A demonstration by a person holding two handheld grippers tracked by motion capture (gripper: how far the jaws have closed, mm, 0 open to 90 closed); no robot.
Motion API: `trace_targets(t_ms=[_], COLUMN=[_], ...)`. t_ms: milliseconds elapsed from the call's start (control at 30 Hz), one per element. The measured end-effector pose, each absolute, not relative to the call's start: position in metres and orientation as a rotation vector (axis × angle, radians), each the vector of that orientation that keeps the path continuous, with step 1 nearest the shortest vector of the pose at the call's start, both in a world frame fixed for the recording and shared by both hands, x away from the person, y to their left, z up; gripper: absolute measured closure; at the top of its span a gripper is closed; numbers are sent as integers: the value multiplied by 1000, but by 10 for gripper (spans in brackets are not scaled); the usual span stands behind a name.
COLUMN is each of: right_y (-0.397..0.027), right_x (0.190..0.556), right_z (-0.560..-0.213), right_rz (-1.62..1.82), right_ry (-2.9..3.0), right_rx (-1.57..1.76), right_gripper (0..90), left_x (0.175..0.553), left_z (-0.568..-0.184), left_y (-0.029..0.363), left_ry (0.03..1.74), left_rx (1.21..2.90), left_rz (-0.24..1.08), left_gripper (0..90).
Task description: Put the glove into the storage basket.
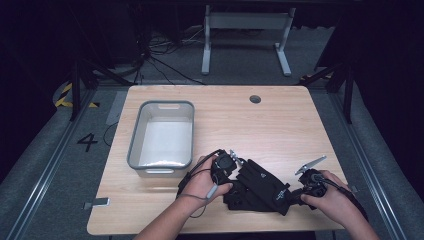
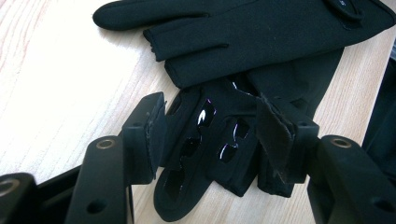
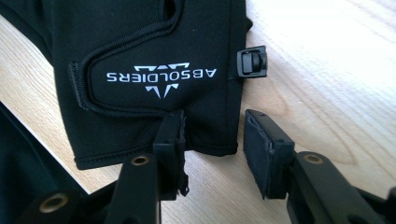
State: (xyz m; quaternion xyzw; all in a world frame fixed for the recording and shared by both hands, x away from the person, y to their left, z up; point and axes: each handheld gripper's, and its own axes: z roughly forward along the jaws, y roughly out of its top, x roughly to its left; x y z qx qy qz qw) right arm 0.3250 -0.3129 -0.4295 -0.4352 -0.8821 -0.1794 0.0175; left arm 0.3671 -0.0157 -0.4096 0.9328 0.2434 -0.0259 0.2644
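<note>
While your left gripper (image 2: 210,140) stands with its jaws apart astride the fingers of the lower black fabric glove (image 2: 210,135), neither pad presses the cloth. Your right gripper (image 3: 212,149) is likewise released, its jaws spread at the cuff corner of the upper black glove with the white logo (image 3: 154,56), which lies flat across the lower one. Both gloves rest on the light wooden table (image 1: 280,125) near its front edge, to the right of the grey plastic bin (image 1: 135,145).

Black fabric gloves (image 1: 260,186): 2, stacked
Grey rectangular plastic bin (image 1: 134,145): 1
Light wooden table (image 1: 280,127): 1
Handheld black 2-jaw grippers: 2, left (image 1: 235,161) & right (image 1: 289,196)
</note>
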Motion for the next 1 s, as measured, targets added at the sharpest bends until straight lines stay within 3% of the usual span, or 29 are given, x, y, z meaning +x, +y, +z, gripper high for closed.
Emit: trace_targets(t_ms=[467, 833, 1000], right_y=[-307, -307, -307], right_x=[327, 326, 326], right_z=[-429, -430, -429], right_rz=[-513, -516, -516], right_ry=[-2798, -2811, -2806], right_rx=[-1275, -1263, -1269], right_gripper=[810, 820, 819], left_x=[370, 379, 378], left_z=[-422, -429, -430], left_y=[-27, -32, -39], left_ry=[636, 655, 586], left_rx=[2540, 2539, 2535], left_rz=[-62, -48, -47], left_gripper=[441, 444, 452])
